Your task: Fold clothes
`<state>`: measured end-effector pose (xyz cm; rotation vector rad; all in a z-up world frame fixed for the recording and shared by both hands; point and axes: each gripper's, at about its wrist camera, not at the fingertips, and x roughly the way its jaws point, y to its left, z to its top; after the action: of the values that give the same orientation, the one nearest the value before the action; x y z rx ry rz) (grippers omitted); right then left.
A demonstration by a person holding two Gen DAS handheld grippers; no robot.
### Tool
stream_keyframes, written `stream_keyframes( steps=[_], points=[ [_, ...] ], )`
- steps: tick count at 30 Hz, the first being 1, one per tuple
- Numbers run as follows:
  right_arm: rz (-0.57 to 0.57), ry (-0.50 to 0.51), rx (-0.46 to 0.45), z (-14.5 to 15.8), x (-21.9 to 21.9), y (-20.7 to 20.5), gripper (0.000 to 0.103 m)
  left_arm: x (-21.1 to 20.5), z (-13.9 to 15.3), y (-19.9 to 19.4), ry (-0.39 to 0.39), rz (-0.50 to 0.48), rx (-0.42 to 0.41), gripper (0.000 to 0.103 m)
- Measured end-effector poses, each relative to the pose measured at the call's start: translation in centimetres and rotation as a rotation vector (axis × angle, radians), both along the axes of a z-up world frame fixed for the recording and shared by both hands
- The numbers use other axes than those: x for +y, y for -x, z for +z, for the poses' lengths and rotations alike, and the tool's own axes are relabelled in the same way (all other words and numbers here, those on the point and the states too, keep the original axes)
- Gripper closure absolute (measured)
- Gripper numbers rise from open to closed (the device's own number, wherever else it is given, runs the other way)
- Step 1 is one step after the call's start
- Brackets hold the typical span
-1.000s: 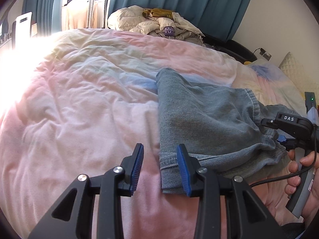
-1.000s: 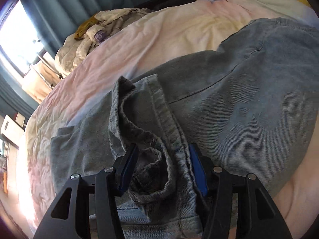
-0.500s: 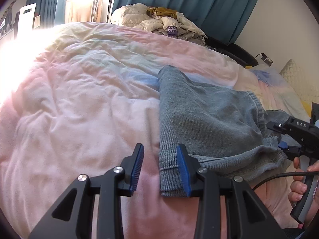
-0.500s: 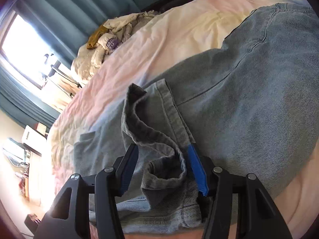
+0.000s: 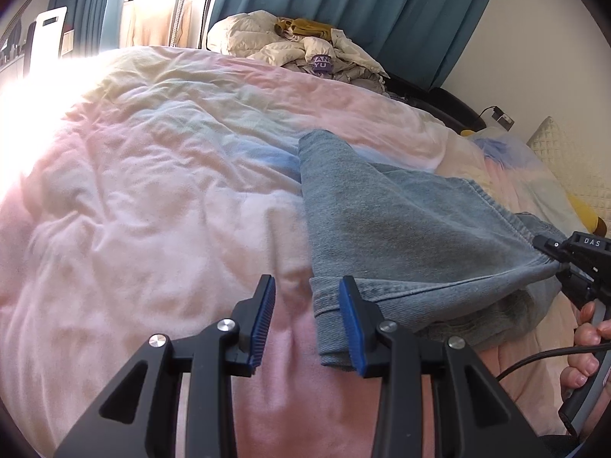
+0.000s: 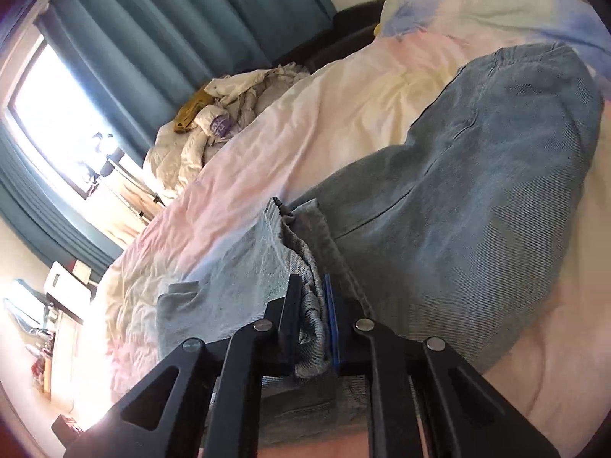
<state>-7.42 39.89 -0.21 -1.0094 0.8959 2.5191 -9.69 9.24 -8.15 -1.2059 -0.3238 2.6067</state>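
Light blue jeans [image 5: 401, 229] lie on the pink quilt [image 5: 152, 191] of a bed. My left gripper [image 5: 307, 316] is open and hangs low over the quilt; the hem corner [image 5: 328, 328] of one leg lies between its jaws beside the right pad, unpressed. In the right wrist view my right gripper [image 6: 311, 305] is shut on a bunched fold of the jeans [image 6: 477, 191]. The left wrist view shows that gripper [image 5: 565, 255] at the right edge, pinching the denim and holding it raised and taut, with a hand [image 5: 588, 343] on its handle.
A heap of pale clothes [image 5: 305, 49] lies at the bed's far edge below teal curtains [image 5: 382, 7]. Pillows [image 5: 565, 160] sit at the right. A clothes rack [image 5: 179, 7] stands by the bright window. A black cable [image 5: 534, 358] trails from the right gripper.
My right gripper has shut on the bunched denim fold and risen, lifting and tightening the jeans. My left gripper has stayed put, still open.
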Motion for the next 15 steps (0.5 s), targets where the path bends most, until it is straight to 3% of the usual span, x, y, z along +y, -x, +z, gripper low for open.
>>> stream_keyframes(
  steps=[1,5,8,11,15],
  points=[
    [-0.015,0.000,-0.020,0.0,0.3,0.1,0.093,0.0,0.0,-0.1,0.004,-0.001,0.002,0.068],
    [-0.039,0.210,-0.183,-4.5,2.3,0.2,0.092,0.0,-0.1,-0.2,0.008,-0.003,-0.004,0.068],
    [-0.057,0.245,-0.205,-5.4,2.7,0.0,0.089,-0.2,-0.3,-0.2,0.005,0.004,-0.013,0.068],
    [-0.099,0.208,-0.175,-4.3,2.5,-0.2,0.078,-0.3,-0.4,-0.1,0.002,0.010,-0.018,0.068],
    [-0.107,0.124,-0.130,-2.9,2.3,0.3,0.049,-0.2,-0.6,0.0,-0.001,0.017,-0.022,0.068]
  ],
)
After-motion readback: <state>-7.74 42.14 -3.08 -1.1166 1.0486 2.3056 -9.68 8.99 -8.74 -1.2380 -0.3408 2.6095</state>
